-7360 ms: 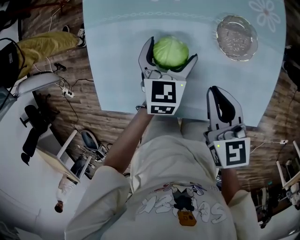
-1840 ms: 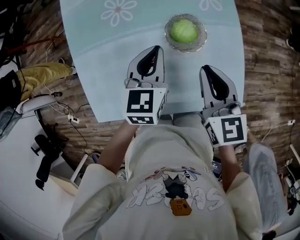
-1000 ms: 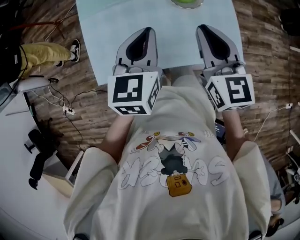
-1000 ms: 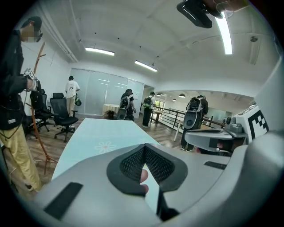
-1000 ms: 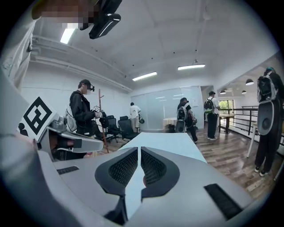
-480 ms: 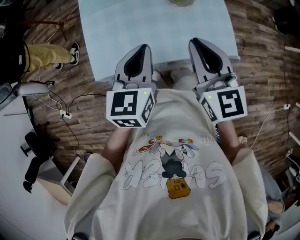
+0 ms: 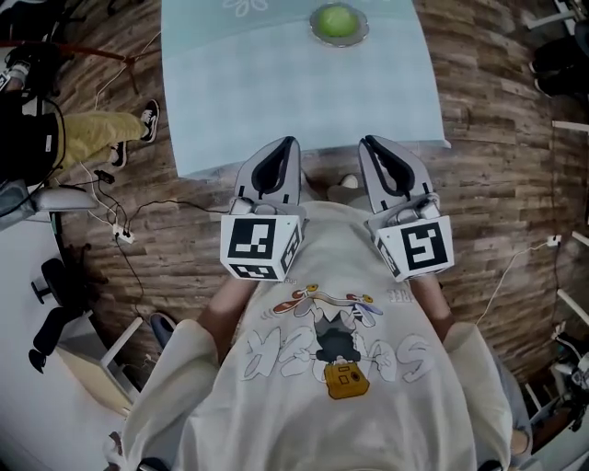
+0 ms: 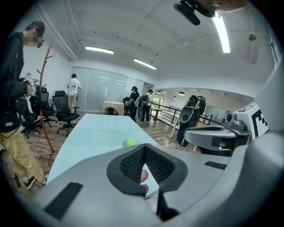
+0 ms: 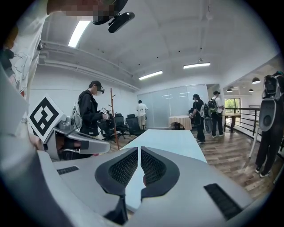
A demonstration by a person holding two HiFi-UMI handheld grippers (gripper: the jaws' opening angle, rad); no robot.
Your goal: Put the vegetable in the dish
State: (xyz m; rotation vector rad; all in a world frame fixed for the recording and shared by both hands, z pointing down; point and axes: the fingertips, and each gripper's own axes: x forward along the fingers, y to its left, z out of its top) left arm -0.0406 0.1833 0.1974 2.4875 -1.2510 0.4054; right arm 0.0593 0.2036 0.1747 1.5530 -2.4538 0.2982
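A round green cabbage [image 7: 338,19] lies in the clear glass dish [image 7: 359,31] near the far end of the pale blue table [image 7: 276,92]. Both grippers hang off the table's near edge, close to my body. My left gripper [image 7: 289,143] is shut with nothing between its jaws, and my right gripper [image 7: 367,143] is shut and empty too. The left gripper view has the cabbage [image 8: 131,142] small and far out on the table [image 8: 93,137] beyond the closed left gripper [image 8: 144,149]. In the right gripper view the closed right gripper [image 9: 139,150] points along the table [image 9: 166,137].
A person in yellow trousers [image 7: 92,138] stands left of the table, and cables [image 7: 124,235] lie on the wooden floor. Office chairs [image 8: 62,113], a coat stand [image 8: 43,97] and several standing people [image 8: 137,104] fill the room behind. A speaker on a stand [image 8: 191,116] is at the right.
The left gripper held the cabbage earlier; it now lies in the dish. Both shut grippers have drawn back off the table toward my body, and the dish sits farther away.
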